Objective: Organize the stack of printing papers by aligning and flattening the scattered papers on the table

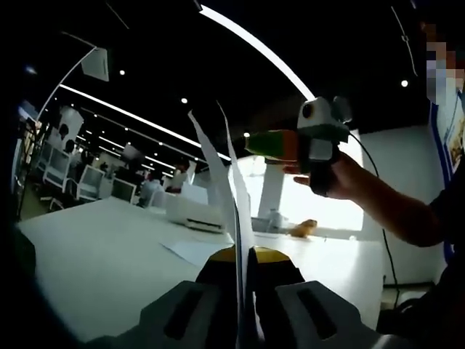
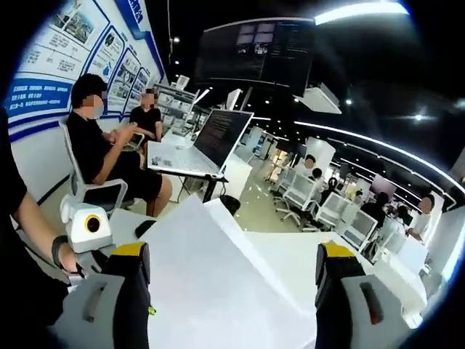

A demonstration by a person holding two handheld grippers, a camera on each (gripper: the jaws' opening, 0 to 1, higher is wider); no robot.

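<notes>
Left gripper (image 1: 243, 254): jaws pinched shut on the lower edge of the papers (image 1: 231, 185), which stand upright and edge-on, lifted above the white table (image 1: 94, 254); one more sheet (image 1: 195, 251) lies flat on the table past the jaws. Right gripper (image 2: 231, 265): jaws spread wide, the papers (image 2: 211, 283) broad-face between them, contact with either jaw not clear; in the left gripper view this right gripper (image 1: 270, 144) is held up in a hand (image 1: 349, 178), right of the papers. A printer (image 1: 195, 211) sits toward the table's far edge.
</notes>
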